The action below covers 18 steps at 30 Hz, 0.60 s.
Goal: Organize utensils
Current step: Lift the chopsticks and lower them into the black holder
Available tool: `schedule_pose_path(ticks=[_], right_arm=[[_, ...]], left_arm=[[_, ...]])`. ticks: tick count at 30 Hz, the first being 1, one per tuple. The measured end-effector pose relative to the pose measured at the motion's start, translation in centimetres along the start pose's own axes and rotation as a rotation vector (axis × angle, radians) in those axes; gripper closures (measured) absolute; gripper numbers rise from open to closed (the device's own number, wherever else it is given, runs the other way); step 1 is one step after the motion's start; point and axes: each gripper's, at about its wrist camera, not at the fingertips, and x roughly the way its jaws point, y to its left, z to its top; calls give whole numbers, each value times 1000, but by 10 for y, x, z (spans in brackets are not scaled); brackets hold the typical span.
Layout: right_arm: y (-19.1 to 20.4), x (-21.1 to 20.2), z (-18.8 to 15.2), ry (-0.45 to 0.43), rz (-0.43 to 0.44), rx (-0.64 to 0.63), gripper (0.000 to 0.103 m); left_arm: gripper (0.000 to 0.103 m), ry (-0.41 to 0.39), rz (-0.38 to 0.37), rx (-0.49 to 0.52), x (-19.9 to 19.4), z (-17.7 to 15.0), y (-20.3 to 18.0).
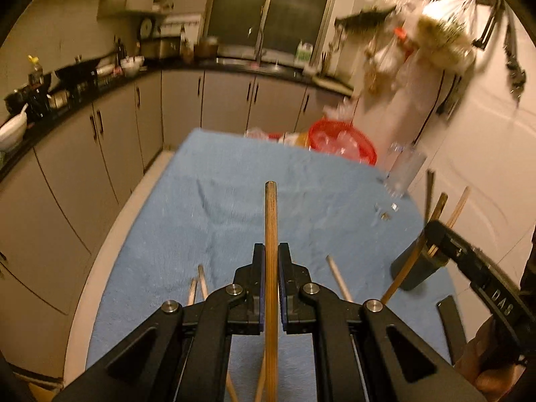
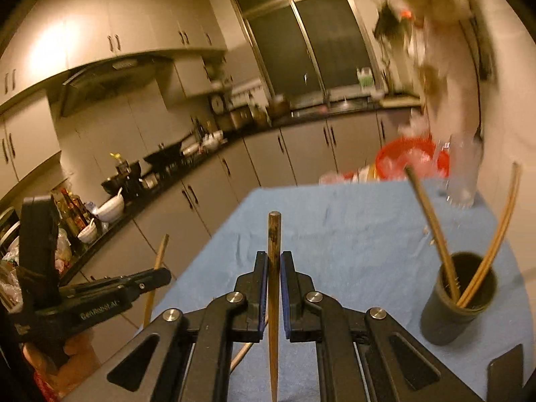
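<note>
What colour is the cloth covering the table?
Light blue cloth; clearest in the right wrist view.

Two black handheld grippers: left gripper (image 1: pixel 270 251) and right gripper (image 2: pixel 274 261), each clamped on a single wooden stick, so two held in all: left-held chopstick (image 1: pixel 271 207), right-held chopstick (image 2: pixel 274 231)

Three loose chopsticks (image 1: pixel 338 278) visible on the cloth in the left wrist view, two side by side left of the jaws, one to the right

One dark cylindrical holder (image 2: pixel 459 305), three sticks standing in it: one dark chopstick (image 2: pixel 432 227), two pale chopsticks (image 2: pixel 502 227)

One blue towel (image 2: pixel 351 227) over the table

One red basket (image 1: pixel 341 140), one clear glass (image 1: pixel 405 171)

One window (image 1: pixel 271 6) with two dark panes
</note>
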Motion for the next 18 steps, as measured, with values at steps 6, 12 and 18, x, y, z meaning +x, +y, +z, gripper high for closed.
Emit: schedule_pose_path(ticks=[6, 12, 18], right_arm=[[7, -30, 3, -61, 8, 11, 95], [-1, -50, 5, -97, 12, 33, 95], [-21, -73, 9, -146, -7, 68, 95]], left_arm=[[96, -76, 1, 12, -22, 4, -9], [96, -70, -13, 24, -22, 7, -18], [96, -68, -37, 57, -22, 16, -42]])
